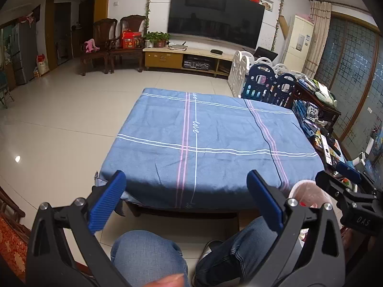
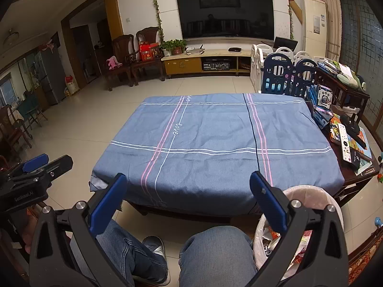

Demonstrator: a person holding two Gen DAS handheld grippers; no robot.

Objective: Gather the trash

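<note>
Blue tablecloth (image 1: 210, 143) fills the frame centre; left gripper (image 1: 189, 201) and right gripper (image 2: 189, 203) both gape wide, holding nothing, trash bin (image 2: 308, 191) lower right.

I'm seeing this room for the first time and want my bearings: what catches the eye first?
The blue striped cloth covering the low table fills the middle, with no trash on it. Beyond it, a big dark television hangs on the far wall. Near the seated person's knees, a lined trash bin with wrappers inside stands by the table's near right corner, behind the open right gripper.
</note>
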